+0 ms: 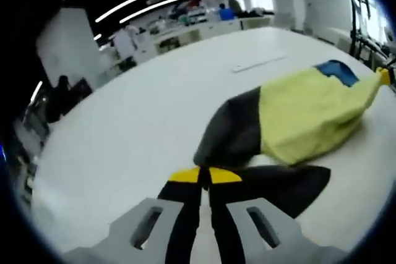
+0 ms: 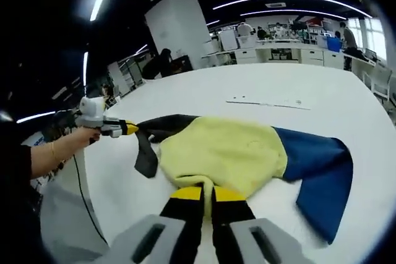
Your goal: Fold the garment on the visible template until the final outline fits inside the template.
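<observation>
**A:** Left gripper view first. What could go wrong from here?

**B:** The left gripper (image 1: 205, 176) has its jaws closed together on a dark flap of the garment (image 1: 297, 122), near us on the table (image 1: 136, 122). My guess is that a pull on that one corner would drag the whole bundle across the smooth top rather than fold it, and the thin flap could slip out of the tips.

**A:** How does the garment look from there?

**B:** Bunched. A pale yellow middle, dark grey on its left, a bit of blue at the far right. It lies right of centre on the white table. I can't make out a template outline under it; there is just a faint strip (image 1: 258, 63) further off.

**A:** And in the right gripper view?

**B:** The right gripper (image 2: 207, 193) is shut on the near edge of the garment's (image 2: 229, 149) yellow part. The left gripper (image 2: 120, 129) comes in at the left, in a hand (image 2: 77, 137), holding the dark end lifted and stretched.

**A:** Any risk here?

**B:** The blue sleeve (image 2: 322, 177) trails down to the right, toward the near edge of the table (image 2: 291, 85). If both grippers lift together, it may hang or fold under unseen, leaving the outline too wide. Uneven tension between the two grips could also twist the yellow panel.
</observation>
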{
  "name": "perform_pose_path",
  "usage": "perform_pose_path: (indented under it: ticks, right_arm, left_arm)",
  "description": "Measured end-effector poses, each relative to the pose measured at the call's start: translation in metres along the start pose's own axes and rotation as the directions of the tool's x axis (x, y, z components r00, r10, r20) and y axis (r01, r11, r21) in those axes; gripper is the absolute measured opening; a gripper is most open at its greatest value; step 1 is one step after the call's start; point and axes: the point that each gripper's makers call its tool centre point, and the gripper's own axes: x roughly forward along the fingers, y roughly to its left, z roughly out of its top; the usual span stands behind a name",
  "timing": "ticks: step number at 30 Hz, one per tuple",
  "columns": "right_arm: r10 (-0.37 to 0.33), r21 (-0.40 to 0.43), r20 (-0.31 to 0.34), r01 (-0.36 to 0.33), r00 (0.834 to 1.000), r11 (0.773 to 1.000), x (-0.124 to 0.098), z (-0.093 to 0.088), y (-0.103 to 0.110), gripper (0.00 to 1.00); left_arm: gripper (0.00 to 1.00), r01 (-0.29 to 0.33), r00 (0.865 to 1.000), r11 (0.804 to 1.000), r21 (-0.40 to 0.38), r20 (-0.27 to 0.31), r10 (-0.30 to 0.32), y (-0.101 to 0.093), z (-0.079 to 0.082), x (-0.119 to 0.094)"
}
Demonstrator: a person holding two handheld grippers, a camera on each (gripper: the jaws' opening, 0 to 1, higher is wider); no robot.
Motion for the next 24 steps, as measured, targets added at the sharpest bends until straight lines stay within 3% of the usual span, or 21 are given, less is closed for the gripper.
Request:
perform_pose_path:
  ticks: [4, 8, 11, 13, 16, 20, 24]
  right_arm:
    - [0.007, -0.008, -0.006, -0.007, 1.0, 1.0, 0.001, 0.0, 0.001, 0.0]
    - [0.007, -0.01, -0.008, -0.007, 1.0, 1.0, 0.001, 0.001, 0.001, 0.0]
    - [0.006, -0.009, -0.009, -0.006, 1.0, 1.0, 0.0, 0.002, 0.002, 0.0]
    - [0.005, -0.01, -0.009, -0.005, 1.0, 1.0, 0.0, 0.003, 0.002, 0.0]
    - [0.003, -0.011, -0.001, -0.003, 1.0, 1.0, 0.0, 0.006, 0.001, 0.0]
    - [-0.011, -0.002, 0.017, 0.011, 1.0, 1.0, 0.007, 0.015, -0.006, 0.0]
    - [-0.031, 0.02, 0.038, 0.03, 0.999, 0.999, 0.016, 0.029, -0.017, 0.0]
  left_arm:
    - [0.21, -0.006, 1.0, 0.999, 0.036, 0.009, 0.006, -0.003, 0.002, -0.002]
    - [0.22, 0.014, 0.999, 0.999, 0.049, 0.03, -0.016, -0.012, 0.007, -0.008]
    - [0.23, 0.07, 0.996, 0.997, 0.025, 0.056, -0.071, -0.032, 0.013, -0.016]
    - [0.22, 0.131, 0.988, 0.991, 0.03, 0.082, -0.133, -0.054, 0.019, -0.023]
    - [0.19, 0.174, 0.979, 0.983, 0.059, 0.099, -0.18, -0.073, 0.023, -0.032]
    - [0.13, 0.271, 0.949, 0.96, 0.066, 0.146, -0.278, -0.111, 0.033, -0.044]
    - [0.12, 0.329, 0.927, 0.94, 0.087, 0.164, -0.339, -0.142, 0.04, -0.048]
